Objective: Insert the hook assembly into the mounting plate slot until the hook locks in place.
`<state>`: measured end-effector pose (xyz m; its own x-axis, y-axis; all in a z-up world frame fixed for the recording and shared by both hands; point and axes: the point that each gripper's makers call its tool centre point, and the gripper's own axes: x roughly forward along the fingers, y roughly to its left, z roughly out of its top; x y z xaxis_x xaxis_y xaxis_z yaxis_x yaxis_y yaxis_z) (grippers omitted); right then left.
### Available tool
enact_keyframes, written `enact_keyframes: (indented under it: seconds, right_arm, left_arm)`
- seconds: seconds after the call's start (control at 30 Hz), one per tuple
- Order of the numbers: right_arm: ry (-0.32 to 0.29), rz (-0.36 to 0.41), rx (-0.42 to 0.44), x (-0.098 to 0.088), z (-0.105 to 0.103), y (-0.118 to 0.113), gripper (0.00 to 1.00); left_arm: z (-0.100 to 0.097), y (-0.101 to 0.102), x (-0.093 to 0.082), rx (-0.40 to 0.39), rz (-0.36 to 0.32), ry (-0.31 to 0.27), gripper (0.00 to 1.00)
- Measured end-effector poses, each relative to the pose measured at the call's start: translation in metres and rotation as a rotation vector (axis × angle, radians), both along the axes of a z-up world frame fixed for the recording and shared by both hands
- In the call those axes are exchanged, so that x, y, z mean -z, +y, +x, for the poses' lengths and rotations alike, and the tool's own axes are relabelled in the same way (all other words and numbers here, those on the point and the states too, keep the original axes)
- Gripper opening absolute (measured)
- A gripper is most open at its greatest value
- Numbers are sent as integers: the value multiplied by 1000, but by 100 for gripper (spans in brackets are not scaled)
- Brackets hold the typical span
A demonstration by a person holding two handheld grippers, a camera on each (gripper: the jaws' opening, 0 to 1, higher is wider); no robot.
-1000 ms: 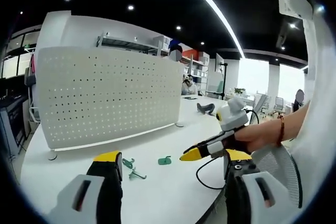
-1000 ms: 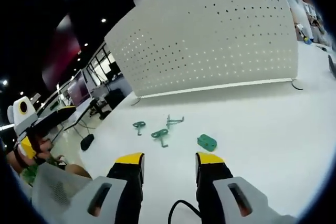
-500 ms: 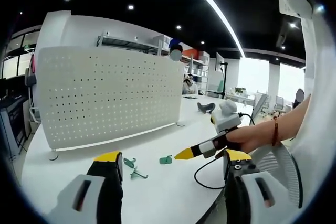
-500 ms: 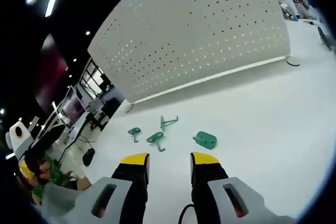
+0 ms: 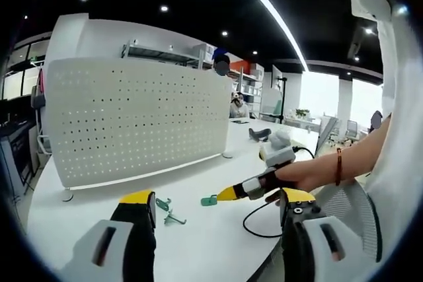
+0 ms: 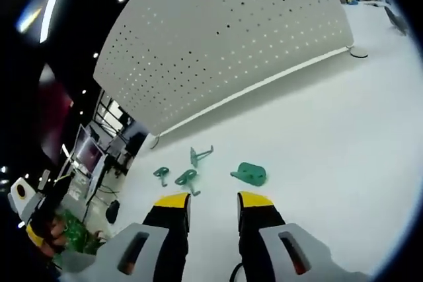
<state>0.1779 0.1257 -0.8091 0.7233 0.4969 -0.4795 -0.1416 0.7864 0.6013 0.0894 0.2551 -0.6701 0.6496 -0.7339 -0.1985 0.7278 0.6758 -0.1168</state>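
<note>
In the left gripper view, the left gripper (image 5: 213,201) is seen at the bottom of the frame, its yellow-tipped jaws set wide apart with nothing between them. Between the jaws, in the lower middle, the right gripper (image 5: 228,193) is seen reaching in from the right, held by a hand (image 5: 301,175); its yellow tips appear drawn close together just beside a green plate (image 5: 209,200) lying on the desk (image 5: 218,242). Two green hooks (image 5: 168,211) lie to the left of the plate, near the left jaw. A cable (image 5: 259,219) loops on the desk below the hand. A white pegboard (image 5: 139,120) stands upright across the left and middle of the frame.

In the right gripper view, the right gripper (image 6: 213,201) rises from the bottom, its jaws a narrow gap apart and empty. The plate (image 6: 250,173) lies just above the right jaw tip, apart from it. Three hooks (image 6: 186,177) are scattered to the left of the plate, above the left jaw. The pegboard (image 6: 225,37) is spread over the upper part of the frame, tilted. At the lower left edge, the left gripper (image 6: 32,212) is partly seen.
</note>
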Motion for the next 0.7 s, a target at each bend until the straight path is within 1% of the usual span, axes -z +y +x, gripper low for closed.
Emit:
enact_keyframes:
  seconds: [0.2,0.27,0.37,0.6,0.7]
  right_arm:
    - [15,29,30,4,9,0,27]
    - [32,50,48,6,12,0,26]
    - [43,52,63,8,15,-1,26]
    - [72,94,112,13,23,-3,21]
    - [76,96,127,14,25,-4,19]
  left_arm:
    - [0,2,1,-6,3,3,78]
    - [0,2,1,-6,6,5,78]
    - [-1,3,2,-9,5,8,77]
    - [0,3,2,-9,8,13,76]
    - [0,3,3,-8,9,17,75]
